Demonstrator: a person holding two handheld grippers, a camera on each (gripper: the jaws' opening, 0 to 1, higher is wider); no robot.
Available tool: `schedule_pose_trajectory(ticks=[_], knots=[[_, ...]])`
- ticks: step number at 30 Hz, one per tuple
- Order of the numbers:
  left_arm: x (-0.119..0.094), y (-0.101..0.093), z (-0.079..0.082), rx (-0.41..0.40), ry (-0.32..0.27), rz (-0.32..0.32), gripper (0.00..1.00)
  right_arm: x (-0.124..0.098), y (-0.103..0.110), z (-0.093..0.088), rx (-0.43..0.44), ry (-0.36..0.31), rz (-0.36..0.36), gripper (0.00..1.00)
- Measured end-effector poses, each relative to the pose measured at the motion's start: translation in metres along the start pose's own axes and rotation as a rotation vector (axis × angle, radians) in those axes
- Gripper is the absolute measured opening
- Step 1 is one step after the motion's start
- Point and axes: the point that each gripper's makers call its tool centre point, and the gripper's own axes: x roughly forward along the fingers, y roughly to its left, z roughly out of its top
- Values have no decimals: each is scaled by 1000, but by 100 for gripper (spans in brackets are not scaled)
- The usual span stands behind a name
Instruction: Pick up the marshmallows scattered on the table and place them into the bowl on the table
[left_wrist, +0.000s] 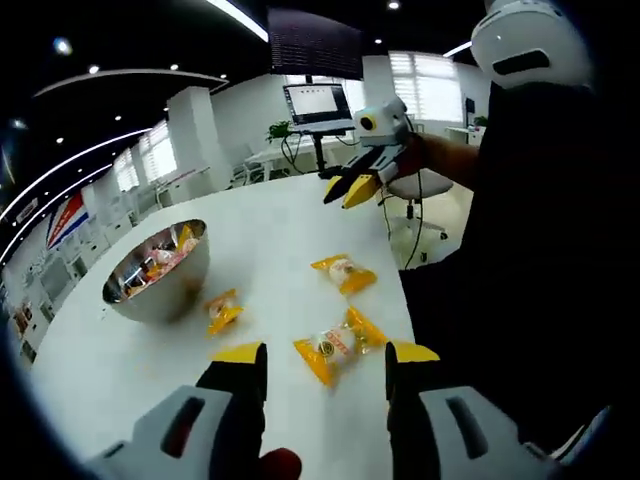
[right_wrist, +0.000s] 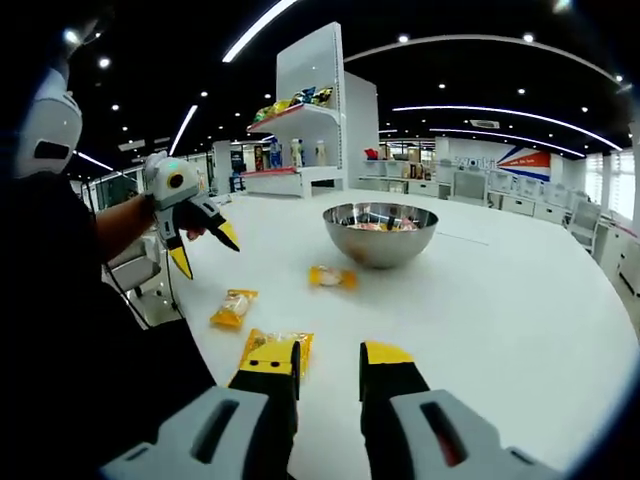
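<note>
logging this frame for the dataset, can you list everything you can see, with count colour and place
marshmallow packets: three loose, yellow-orange wrappers, on the table; one in front of the left gripper's jaws, one near the table edge by the person, one beside the bowl
bowl: one, shiny steel, on the table, already holding some wrapped sweets
table: one, white, rounded edge
shelf unit: one, white, behind the table, stocked with packaged goods
monitor: one, dark frame with lit screen, past the table's far end
office chair: one, white, beside the table
person: one, dark clothing, white headgear, at the table edge
left gripper: black with yellow tips, jaws open
right gripper: black with yellow tips, jaws open, over a packet at the table edge
</note>
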Motion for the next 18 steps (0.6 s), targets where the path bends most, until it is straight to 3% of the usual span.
schedule_pose_trajectory(ticks=[3, 8, 13, 18], knots=[[2, -5, -1, 88, 34, -77, 45, 0, 1, 1, 0, -2, 2, 24], [9, -9, 2, 144, 69, -172, 45, -1, 4, 2, 7, -5, 2, 24], [17, -6, -8, 245, 161, -262, 45, -3, 5, 1, 13, -7, 1, 24], [24, -18, -16, 357, 242, -393, 48, -7, 4, 1, 18, -8, -8, 24]])
